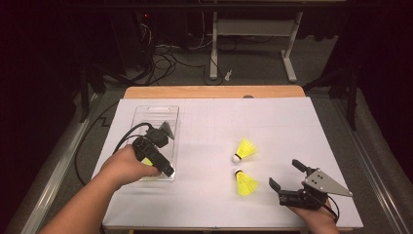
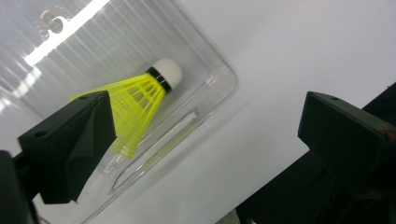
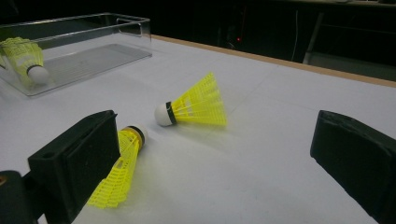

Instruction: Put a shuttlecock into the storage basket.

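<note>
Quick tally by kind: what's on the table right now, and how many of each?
Yellow plastic shuttlecocks with white caps: 3: one in the tray, two on the white tabletop
Clear plastic rectangular tray: 1
Total: 4

Yellow shuttlecocks (image 1: 246, 148), white caps, black bands

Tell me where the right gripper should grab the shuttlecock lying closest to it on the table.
Likely across the yellow skirt of the nearest shuttlecock, coming down from above. It lies on its side, cork pointing away from the person, and the skirt is the wider, springier part; the small round cork could slip. The open right gripper sits just beside it.
</note>
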Demonstrator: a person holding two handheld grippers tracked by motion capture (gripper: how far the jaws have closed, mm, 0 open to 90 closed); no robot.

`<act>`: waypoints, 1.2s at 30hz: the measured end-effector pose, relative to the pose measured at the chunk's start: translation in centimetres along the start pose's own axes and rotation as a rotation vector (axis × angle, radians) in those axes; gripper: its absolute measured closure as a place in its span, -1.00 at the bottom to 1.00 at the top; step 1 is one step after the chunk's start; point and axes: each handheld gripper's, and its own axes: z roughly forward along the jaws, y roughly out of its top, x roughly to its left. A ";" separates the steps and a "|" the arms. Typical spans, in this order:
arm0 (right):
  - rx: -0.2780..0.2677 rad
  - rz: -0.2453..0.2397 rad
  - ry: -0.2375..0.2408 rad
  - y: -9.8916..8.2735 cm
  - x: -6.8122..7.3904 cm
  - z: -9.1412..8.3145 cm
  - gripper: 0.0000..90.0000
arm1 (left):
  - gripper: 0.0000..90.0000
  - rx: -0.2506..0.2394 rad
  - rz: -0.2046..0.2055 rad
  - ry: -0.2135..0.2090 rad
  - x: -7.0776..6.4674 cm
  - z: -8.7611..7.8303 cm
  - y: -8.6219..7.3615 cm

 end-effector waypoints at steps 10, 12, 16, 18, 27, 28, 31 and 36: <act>0.000 0.000 0.000 0.0 0.0 0.0 -0.96 | -0.99 0.005 0.041 -0.016 -1.5 0.6 1.1; 0.000 -0.001 0.001 0.0 0.0 0.0 -0.96 | -0.99 0.004 0.045 -0.020 -1.8 0.7 1.3; 0.000 -0.001 0.000 0.0 0.1 0.0 -0.96 | -0.98 -0.001 0.057 -0.020 -2.3 1.0 1.7; 0.000 -0.002 0.000 0.0 0.1 0.0 -0.96 | -0.98 0.003 0.063 -0.024 -2.5 1.1 1.9; 0.000 -0.002 0.000 0.0 0.1 0.0 -0.96 | -0.98 0.009 0.084 -0.036 -3.3 1.6 2.7; 0.000 -0.001 0.000 0.0 0.1 0.0 -0.96 | -0.98 0.009 0.085 -0.038 -3.4 1.6 2.7; 0.000 0.003 0.001 0.0 0.1 0.1 -0.96 | -0.98 0.007 0.089 -0.047 -3.6 1.7 2.9; -0.001 0.008 0.006 0.0 0.1 0.0 -0.96 | -0.98 0.000 0.093 -0.054 -3.9 1.8 3.1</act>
